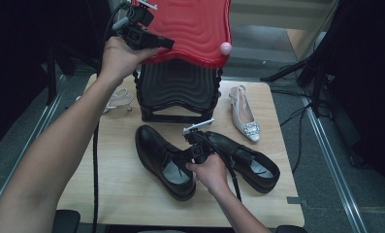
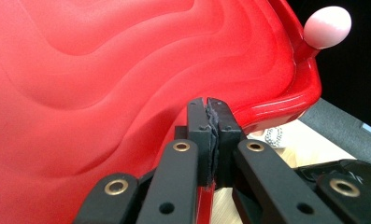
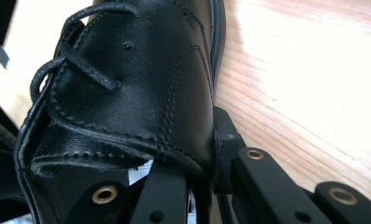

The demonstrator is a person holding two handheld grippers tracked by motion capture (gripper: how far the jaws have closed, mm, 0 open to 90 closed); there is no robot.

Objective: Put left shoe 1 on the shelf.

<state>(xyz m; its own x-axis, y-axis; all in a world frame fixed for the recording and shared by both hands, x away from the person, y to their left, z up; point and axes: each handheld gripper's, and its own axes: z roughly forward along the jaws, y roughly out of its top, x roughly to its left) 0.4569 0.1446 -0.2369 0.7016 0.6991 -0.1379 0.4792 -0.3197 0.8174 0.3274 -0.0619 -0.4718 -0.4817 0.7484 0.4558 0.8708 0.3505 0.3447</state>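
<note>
A pale wooden counter (image 1: 132,194) stands on grey carpeted floor (image 1: 321,160); dark stands (image 1: 316,73) rise right of the counter.

lid: a glossy red lid (image 2: 127,70) with wavy ridges across its surface, its rim curving down at the right
left gripper: its tips (image 2: 210,122) rise in front of the lid, jaws pressed together on the lid's lower edge; a strip of red shows between them further down
knob: a pale pink knob (image 2: 327,26) sticks out from the lid's upper right rim, against a dark background
table: a patch of light wood table (image 2: 304,142) shows below the lid's right rim
beads: a small sparkly cluster (image 2: 273,136) lies just under the lid's rim, too blurred to name
</note>
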